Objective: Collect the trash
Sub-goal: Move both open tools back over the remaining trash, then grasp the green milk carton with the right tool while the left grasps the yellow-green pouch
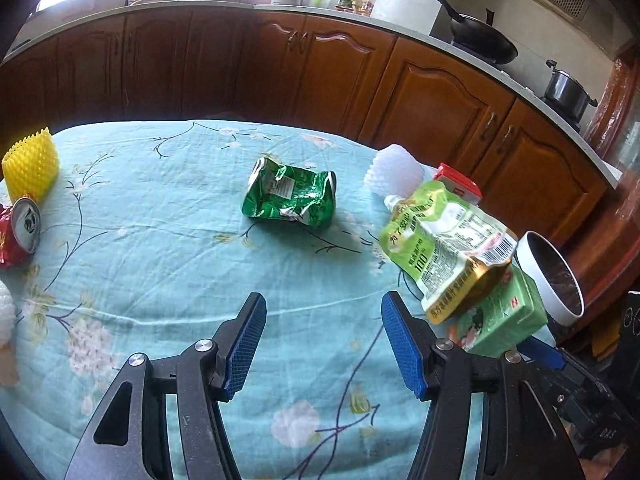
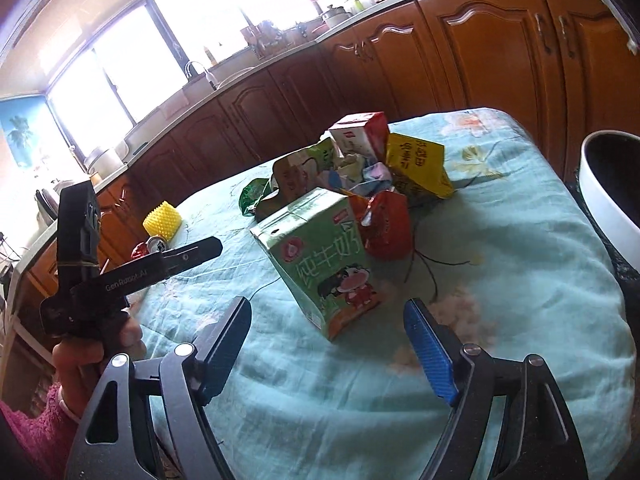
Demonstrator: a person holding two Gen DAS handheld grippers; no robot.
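My left gripper (image 1: 322,308) is open and empty above the teal flowered tablecloth (image 1: 168,264). A crushed green can (image 1: 289,196) lies ahead of it. A green drink pouch (image 1: 444,248) leans on a green milk carton (image 1: 500,316) to its right. My right gripper (image 2: 326,316) is open and empty, just short of the green milk carton (image 2: 320,256). Behind the carton sits a pile: a red wrapper (image 2: 386,226), a yellow packet (image 2: 418,168), a red-and-white carton (image 2: 358,132). The white bin (image 2: 608,196) stands at the right, off the table's edge.
A yellow foam net (image 1: 30,164), a red crushed can (image 1: 22,226) and white foam nets (image 1: 394,170) lie on the cloth. The white bin (image 1: 550,280) stands beside the table. Wooden kitchen cabinets (image 1: 312,68) stand behind. The left gripper's body (image 2: 100,264) is at the right view's left.
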